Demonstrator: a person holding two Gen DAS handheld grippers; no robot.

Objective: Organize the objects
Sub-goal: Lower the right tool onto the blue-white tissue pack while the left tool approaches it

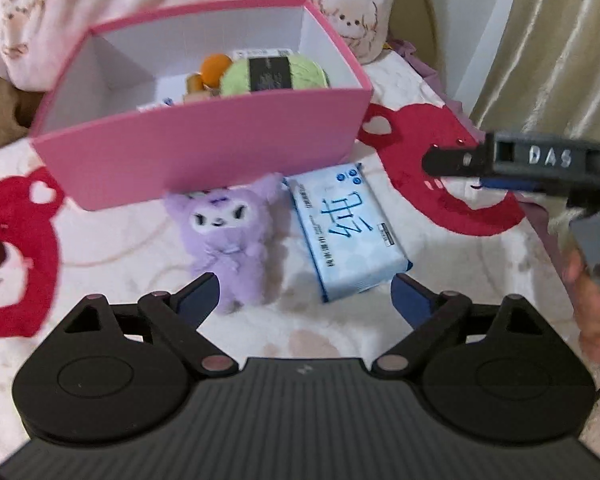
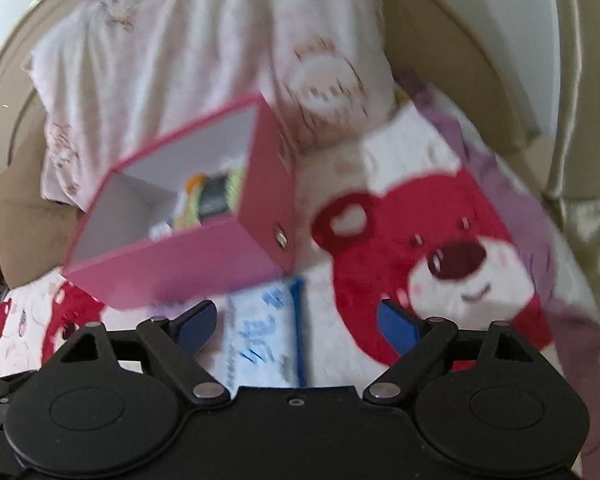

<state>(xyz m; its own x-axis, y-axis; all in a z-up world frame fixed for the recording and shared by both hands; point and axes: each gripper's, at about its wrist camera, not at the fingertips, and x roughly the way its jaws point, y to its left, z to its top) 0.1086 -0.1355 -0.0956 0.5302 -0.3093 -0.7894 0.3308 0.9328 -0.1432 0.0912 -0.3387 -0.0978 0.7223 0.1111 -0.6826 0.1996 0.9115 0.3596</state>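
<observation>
Both the left gripper (image 1: 305,294) and right gripper (image 2: 296,322) are hanging wide open, empty, framing the plush toy (image 1: 230,236) and tissue pack (image 1: 346,232) at lower centre, likely bound for the pink box (image 1: 204,152).

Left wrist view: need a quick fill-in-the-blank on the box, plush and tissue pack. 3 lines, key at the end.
1. The pink box stands open, and a ball of ____ yarn lies inside it.
2. The purple plush lies on the blanket, outside the box, with the ____ tissue pack beside it.
3. The left gripper is ____, with nothing between its fingers.

Missing words: green; blue; open
</observation>
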